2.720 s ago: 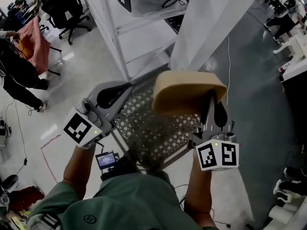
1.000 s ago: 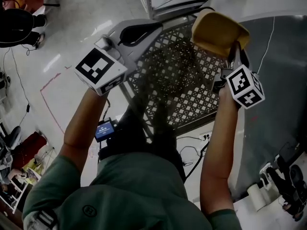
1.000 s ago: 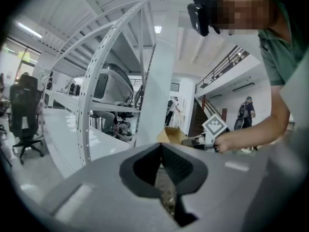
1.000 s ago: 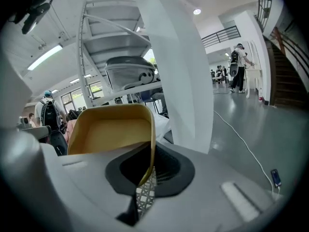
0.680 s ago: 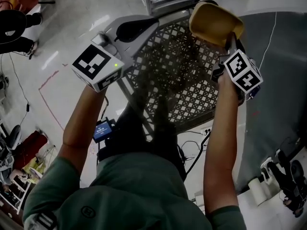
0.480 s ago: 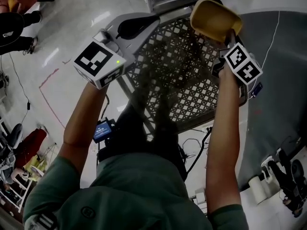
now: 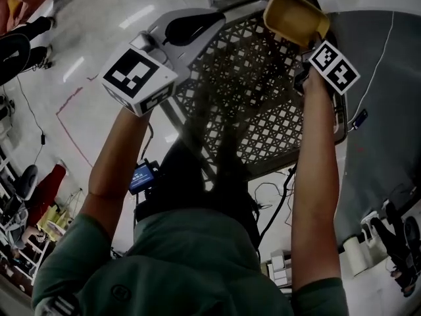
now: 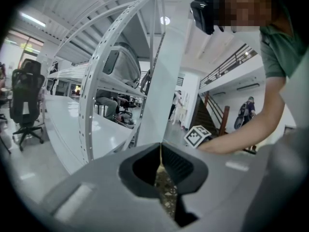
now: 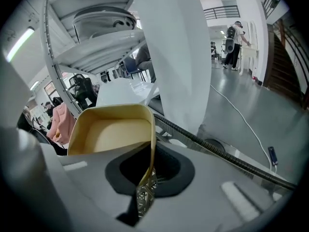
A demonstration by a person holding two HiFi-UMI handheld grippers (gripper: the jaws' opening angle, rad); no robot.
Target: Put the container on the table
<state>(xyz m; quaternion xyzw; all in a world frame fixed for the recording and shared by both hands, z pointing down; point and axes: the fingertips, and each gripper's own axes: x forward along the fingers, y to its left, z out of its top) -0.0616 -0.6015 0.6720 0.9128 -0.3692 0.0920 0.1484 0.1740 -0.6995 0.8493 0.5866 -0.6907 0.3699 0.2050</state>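
Head cam looks steeply down past two bare forearms. My L tongs (image 7: pixel 214 20) are pressed together w/ nothing in them, only a thin slit between the jaws, and hang over the left corner of the counter (image 7: pixel 263 124). My R tongs (image 7: pixel 309 41) pinch one side wall of the container (image 7: pixel 293 15), a tan open-topped tub w/ rounded corners. Its hollow inside shows in the right gripper view. The tub is at the counter's far right corner. I can't tell if its base touches the top.

The counter top is dark metal lattice in a grey frame. Under it on the left is pale glossy floor (image 7: pixel 99 18) w/ a red tape line (image 7: pixel 69 110). On the right the floor is matt grey, crossed by a thin white cable (image 7: pixel 378 58). A white perforated shelf rack (image 8: pixel 96 81) stands just beyond the counter, w/ an office chair (image 8: pixel 26 100) farther off.
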